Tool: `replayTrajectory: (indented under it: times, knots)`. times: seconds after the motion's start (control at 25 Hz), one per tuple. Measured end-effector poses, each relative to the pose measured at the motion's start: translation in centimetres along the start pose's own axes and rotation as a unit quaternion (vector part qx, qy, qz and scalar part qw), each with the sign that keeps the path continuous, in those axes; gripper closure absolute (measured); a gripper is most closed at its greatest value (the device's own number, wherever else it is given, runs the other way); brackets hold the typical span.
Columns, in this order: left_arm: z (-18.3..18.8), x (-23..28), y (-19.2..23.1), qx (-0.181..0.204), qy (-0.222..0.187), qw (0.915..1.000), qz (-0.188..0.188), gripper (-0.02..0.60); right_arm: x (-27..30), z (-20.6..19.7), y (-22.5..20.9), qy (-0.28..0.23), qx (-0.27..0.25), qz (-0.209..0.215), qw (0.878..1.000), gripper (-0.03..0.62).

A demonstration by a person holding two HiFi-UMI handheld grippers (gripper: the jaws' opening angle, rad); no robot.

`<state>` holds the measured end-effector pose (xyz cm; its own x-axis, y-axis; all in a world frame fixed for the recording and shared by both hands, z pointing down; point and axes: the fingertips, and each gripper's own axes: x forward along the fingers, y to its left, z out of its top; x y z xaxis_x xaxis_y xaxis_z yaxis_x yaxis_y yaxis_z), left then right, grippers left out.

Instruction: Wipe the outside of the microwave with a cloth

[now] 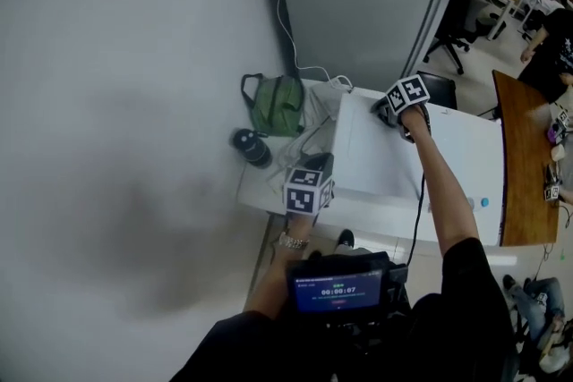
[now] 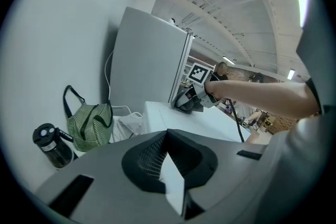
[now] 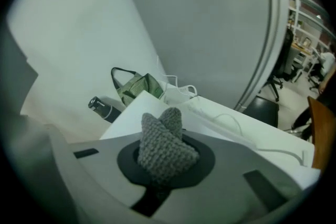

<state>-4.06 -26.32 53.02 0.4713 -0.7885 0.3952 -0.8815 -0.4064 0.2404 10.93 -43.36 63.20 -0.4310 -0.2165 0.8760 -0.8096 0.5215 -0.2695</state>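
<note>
Now: right gripper [image 1: 387, 112] clamps knitted cloth [image 3: 163, 148] on microwave [image 1: 376, 164] top (upper centre).
Left gripper [image 1: 315, 165]: jaws together, empty.
Risk: hard dragging may tug cloth free.

**Black shirt, grey grippers, marker cubes**

The person wears a black short-sleeved shirt [image 1: 476, 300]. A dark screen unit [image 1: 338, 289] with a blue display and white digits sits at the chest. Just above the screen unit, a metal-link watch [image 1: 292, 241] circles the left wrist. Higher again is the left gripper [image 1: 315, 164], topped by a white cube [image 1: 305, 190] printed with black square markers. Up and right of the screen unit, the right gripper [image 1: 385, 112] has a matching cube. A thin black cable [image 1: 421, 206] runs along the right arm. Seen close, each gripper has a smooth grey housing [image 2: 252, 181] with rectangular black slots [image 2: 71, 194] and a round black recess around the jaws. The left gripper's recess has a mesh texture.
</note>
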Motion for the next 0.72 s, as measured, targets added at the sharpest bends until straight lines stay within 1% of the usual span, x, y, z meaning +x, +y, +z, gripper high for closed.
replayTrajectory:
  times: [0.12,0.2,0.32,0.4,0.48,0.6,0.64,0.68,0.72]
  knots:
    - [0.3,1.9,-2.0,-0.003,-0.002,0.9995,-0.030,0.581,-3.4,-3.5,-6.1,-0.018,0.056,-0.018,0.998,0.580]
    - [0.3,2.8,-3.1,0.001,-0.001,0.9991,-0.044,0.581,-5.9,-6.2,-10.4,-0.026,0.088,-0.041,0.995,0.580]
    - [0.1,3.2,-4.0,0.006,0.002,0.9984,-0.056,0.581,-9.5,-10.2,-16.2,-0.034,0.132,-0.083,0.987,0.579]
    - [-0.1,2.9,-3.9,0.007,0.004,0.9984,-0.056,0.581,-11.3,-12.0,-18.8,-0.048,0.156,-0.108,0.981,0.579]
    - [-0.3,2.4,-3.4,0.005,0.005,0.9987,-0.050,0.581,-12.1,-12.7,-19.7,-0.057,0.166,-0.131,0.976,0.579]
    - [-0.5,1.4,-2.2,0.000,0.001,0.9992,-0.040,0.581,-11.8,-12.6,-19.0,-0.029,0.145,-0.182,0.972,0.579]
    - [-0.6,1.1,-1.9,-0.001,0.000,0.9993,-0.037,0.581,-11.2,-11.9,-17.6,-0.026,0.135,-0.182,0.974,0.579]
    - [-0.7,0.8,-1.7,-0.003,-0.002,0.9994,-0.034,0.581,-10.3,-10.7,-15.4,-0.034,0.125,-0.166,0.978,0.580]
    - [-0.8,0.5,-1.4,-0.005,-0.003,0.9995,-0.031,0.581,-9.1,-9.1,-12.5,-0.049,0.111,-0.139,0.983,0.580]
